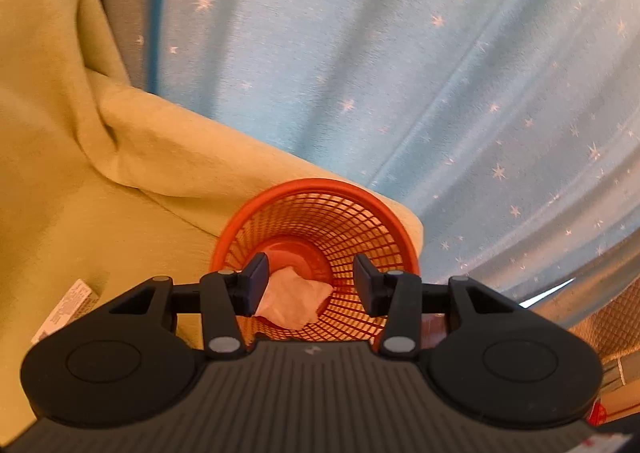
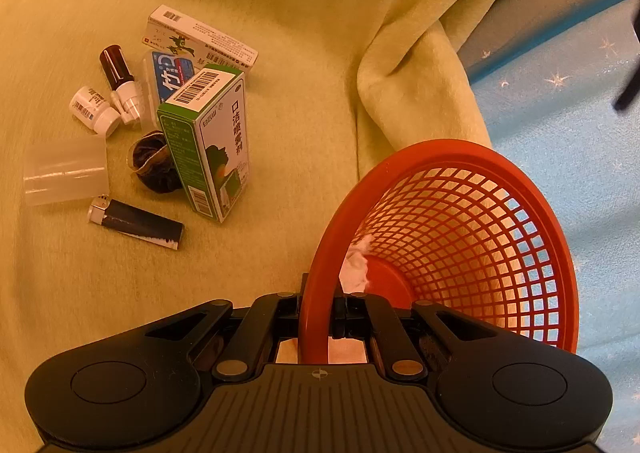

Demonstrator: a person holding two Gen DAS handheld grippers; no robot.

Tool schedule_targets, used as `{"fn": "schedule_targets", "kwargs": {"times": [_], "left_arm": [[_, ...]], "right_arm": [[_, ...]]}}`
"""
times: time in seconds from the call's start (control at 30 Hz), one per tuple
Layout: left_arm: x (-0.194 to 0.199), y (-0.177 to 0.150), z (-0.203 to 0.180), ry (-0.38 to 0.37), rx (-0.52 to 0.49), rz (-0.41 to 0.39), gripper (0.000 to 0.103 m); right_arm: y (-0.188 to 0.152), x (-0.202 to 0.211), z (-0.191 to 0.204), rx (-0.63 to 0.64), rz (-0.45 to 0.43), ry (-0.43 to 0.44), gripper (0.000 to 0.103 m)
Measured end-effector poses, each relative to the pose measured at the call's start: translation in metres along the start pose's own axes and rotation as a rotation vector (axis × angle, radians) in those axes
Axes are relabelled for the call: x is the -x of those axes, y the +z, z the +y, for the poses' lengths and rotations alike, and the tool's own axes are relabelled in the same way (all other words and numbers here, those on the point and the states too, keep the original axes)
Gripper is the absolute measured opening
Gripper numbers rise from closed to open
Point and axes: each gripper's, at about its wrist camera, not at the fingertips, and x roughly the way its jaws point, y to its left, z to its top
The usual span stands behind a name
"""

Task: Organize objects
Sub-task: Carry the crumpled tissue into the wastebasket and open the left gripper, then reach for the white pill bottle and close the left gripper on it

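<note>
My right gripper [image 2: 318, 313] is clamped on the near rim of the orange mesh basket [image 2: 480, 221], one finger inside the wall and one outside, so the basket hangs tilted straight ahead of it at the edge of the yellow-green blanket [image 2: 300, 33]. It looks like thin plastic lattice: light and springy, so I judge the solid rim to be the only stiff place to pinch. The mesh would flex or snag.

My left gripper [image 1: 311, 283] stands wide open and empty above the basket's mouth, and directly beyond its fingers a crumpled white tissue [image 1: 292, 303] lies on the basket floor. That one is soft and nearly weightless.

Ahead and to the left of my right gripper lies the clutter. The green-and-white box [image 2: 208, 141] stands upright; thin card, so I would take it across its narrow faces, gently. Behind it lies a flat white box [image 2: 200, 39]. The black lighter [image 2: 136, 223], nearest me, is hard and slick; grip mid-body. The brown spray bottle [image 2: 118, 71] may be glass and will roll. The small white bottle [image 2: 92, 109] will roll too.
</note>
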Motion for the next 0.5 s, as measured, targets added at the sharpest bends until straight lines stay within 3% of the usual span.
{"fn": "schedule_targets", "kwargs": {"times": [0.33, 0.5], "left_arm": [[0.016, -0.007, 0.036, 0.067, 0.057, -0.018, 0.040], [0.031, -0.018, 0.076, 0.145, 0.112, -0.031, 0.042]], "right_arm": [[0.000, 0.000, 0.000, 0.001, 0.001, 0.000, 0.002], [-0.001, 0.000, 0.001, 0.002, -0.001, -0.001, 0.002]]}}
